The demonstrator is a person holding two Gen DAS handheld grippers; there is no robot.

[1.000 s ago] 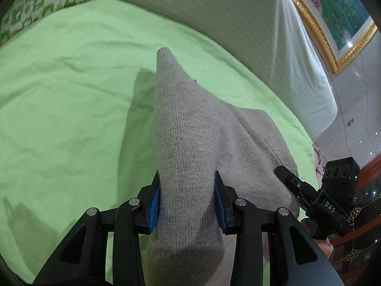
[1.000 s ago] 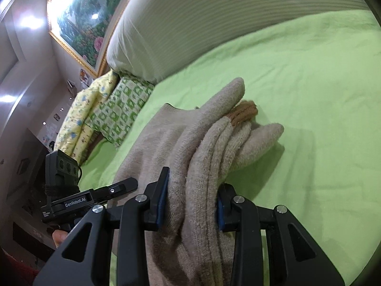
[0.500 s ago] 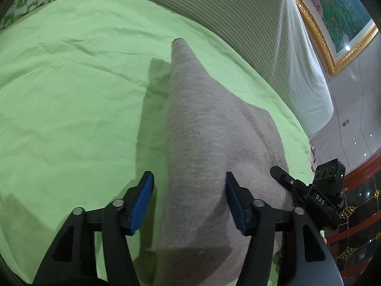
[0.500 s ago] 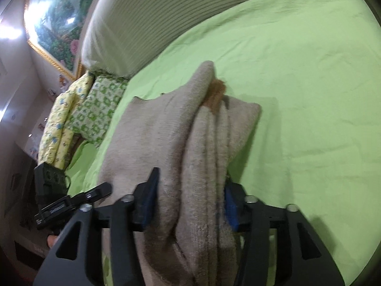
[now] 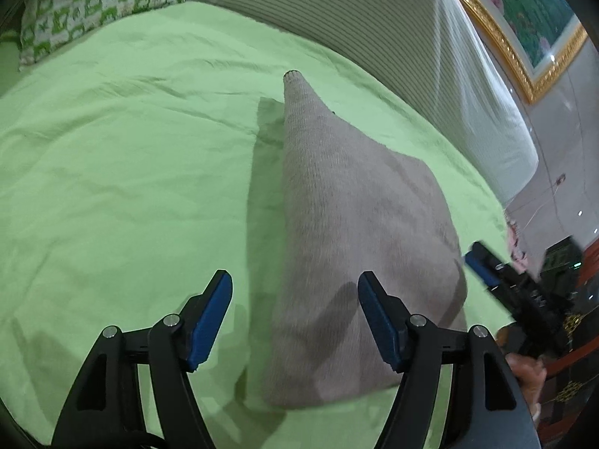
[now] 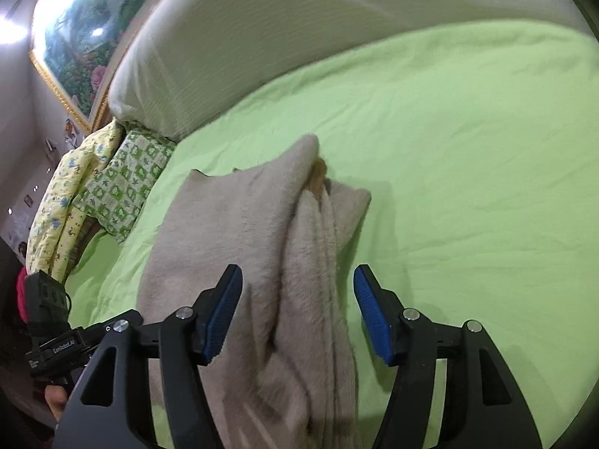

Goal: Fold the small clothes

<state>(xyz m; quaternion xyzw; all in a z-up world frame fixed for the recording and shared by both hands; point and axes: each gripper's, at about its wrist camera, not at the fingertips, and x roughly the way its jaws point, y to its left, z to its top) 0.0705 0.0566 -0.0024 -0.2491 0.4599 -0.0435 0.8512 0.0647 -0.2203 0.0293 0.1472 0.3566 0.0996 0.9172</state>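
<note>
A beige knitted garment lies folded on the green bedsheet. My left gripper is open, its blue pads apart on either side of the garment's near edge, gripping nothing. In the right wrist view the same garment shows stacked folds with a brown cuff peeking out. My right gripper is open over the bunched folds at the garment's near end. Each gripper shows in the other's view, the right one and the left one.
A striped white headboard cushion runs along the far side of the bed. Green patterned pillows and a yellow one lie at the bed's end. A gold-framed painting hangs on the wall.
Both grippers opened and let go of the garment. It now rests flat on the sheet, and both grippers have drawn back a little.
</note>
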